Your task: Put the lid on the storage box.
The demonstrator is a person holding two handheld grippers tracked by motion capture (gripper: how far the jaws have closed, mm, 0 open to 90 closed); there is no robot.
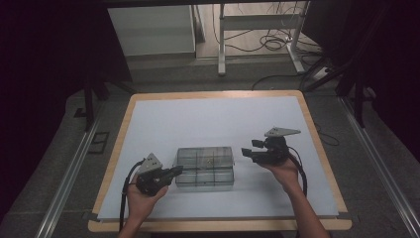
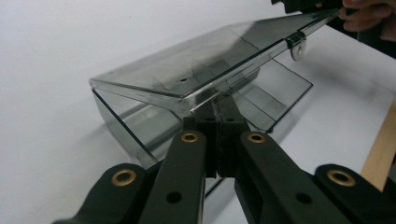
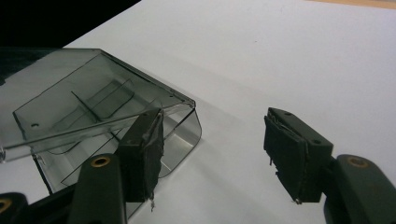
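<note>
A smoky clear plastic box (image 1: 204,167) with inner dividers lies on the white sheet, and its lid (image 2: 201,60) stands lifted a little off the base (image 2: 140,126). My left gripper (image 1: 173,172) is at the box's left end, shut, with its tips (image 2: 219,105) tucked under the lid's rim. To the right of the box my right gripper (image 1: 250,150) is open; its left finger (image 3: 142,149) hangs just off the box's near corner (image 3: 189,105), and nothing lies between the pads. A small latch (image 2: 299,42) hangs from the lid's far end.
The white sheet (image 1: 218,116) covers a wooden table (image 1: 317,144) with bare sheet behind and on both sides of the box. A person's fingers (image 2: 366,16) show past the lid's far end. Beyond the table are a floor, desk legs (image 1: 221,49) and loose cables (image 1: 270,42).
</note>
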